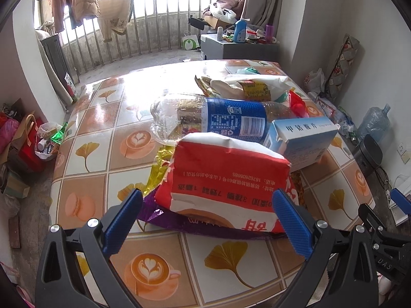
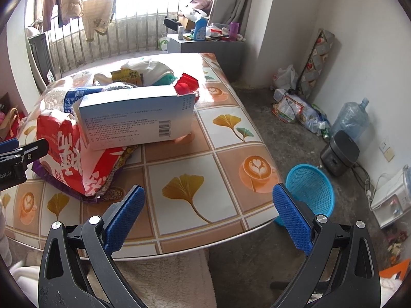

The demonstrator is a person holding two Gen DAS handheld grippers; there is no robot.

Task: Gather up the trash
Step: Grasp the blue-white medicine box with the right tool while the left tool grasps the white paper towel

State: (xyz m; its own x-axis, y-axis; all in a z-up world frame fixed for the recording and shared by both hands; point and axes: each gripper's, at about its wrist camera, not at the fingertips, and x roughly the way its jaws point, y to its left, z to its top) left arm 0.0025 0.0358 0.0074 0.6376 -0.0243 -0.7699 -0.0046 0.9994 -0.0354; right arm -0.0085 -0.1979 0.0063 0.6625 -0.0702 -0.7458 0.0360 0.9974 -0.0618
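Observation:
A pile of trash lies on the patterned table (image 1: 179, 256). A red and white paper bag (image 1: 228, 177) sits nearest, on purple and gold wrappers (image 1: 159, 215). Behind it lie a clear plastic bottle with a blue label (image 1: 226, 120), a pale blue medicine box (image 1: 303, 138) and crumpled wrappers (image 1: 246, 84). My left gripper (image 1: 208, 220) stands open, its blue fingers either side of the bag's near end. My right gripper (image 2: 208, 215) is open over the table's front right edge, empty, with the box (image 2: 138, 118) and bag (image 2: 69, 154) ahead to its left. A blue mesh basket (image 2: 310, 190) stands on the floor.
The table edge (image 2: 231, 241) runs just ahead of the right gripper, with a fleecy seat below. A dark rice cooker (image 2: 339, 154), water jug (image 2: 352, 118) and bags line the right wall. A bag of rubbish (image 1: 47, 141) sits on the floor at left.

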